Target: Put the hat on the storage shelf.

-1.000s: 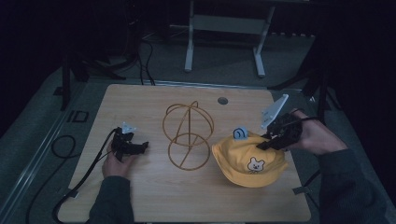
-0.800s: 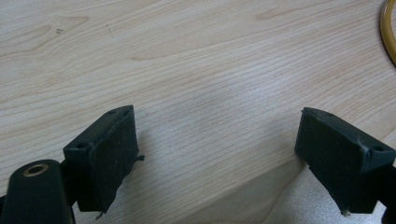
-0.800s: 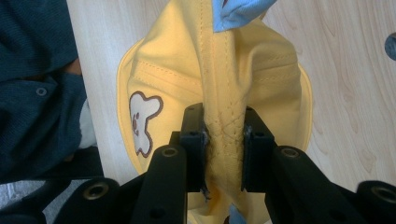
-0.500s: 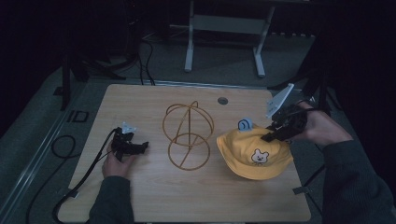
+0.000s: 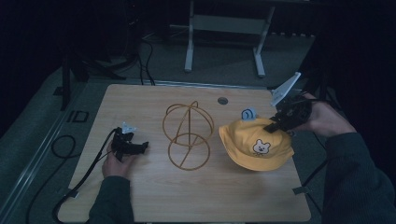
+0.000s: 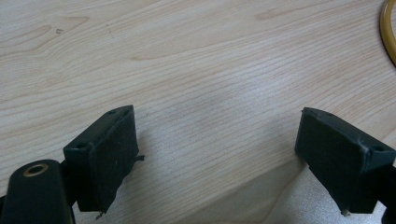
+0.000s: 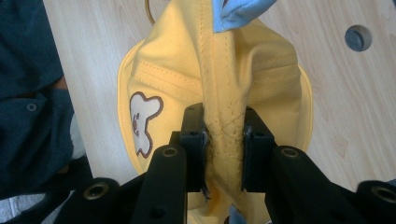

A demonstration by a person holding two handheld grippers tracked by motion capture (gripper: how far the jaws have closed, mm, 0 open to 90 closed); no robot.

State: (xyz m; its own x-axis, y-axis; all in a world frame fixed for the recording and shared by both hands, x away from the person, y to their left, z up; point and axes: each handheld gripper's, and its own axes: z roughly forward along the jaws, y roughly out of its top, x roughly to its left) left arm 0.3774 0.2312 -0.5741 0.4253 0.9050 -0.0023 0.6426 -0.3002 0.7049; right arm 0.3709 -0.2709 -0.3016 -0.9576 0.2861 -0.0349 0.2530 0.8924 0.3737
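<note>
Now right tongs (image 7: pixel 223 154) clamped on yellow hat (image 7: pixel 252 88) fold; left tongs (image 6: pixel 229 158) apart over table (image 6: pixel 187 56).

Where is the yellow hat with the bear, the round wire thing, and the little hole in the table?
yellow hat (image 5: pixel 247 140), high view, on its crown left of the bear patch.
wire stand (image 5: pixel 189 163), high view, on its lower ring's front edge.
table hole (image 5: pixel 222 100), high view, on its middle.
</note>
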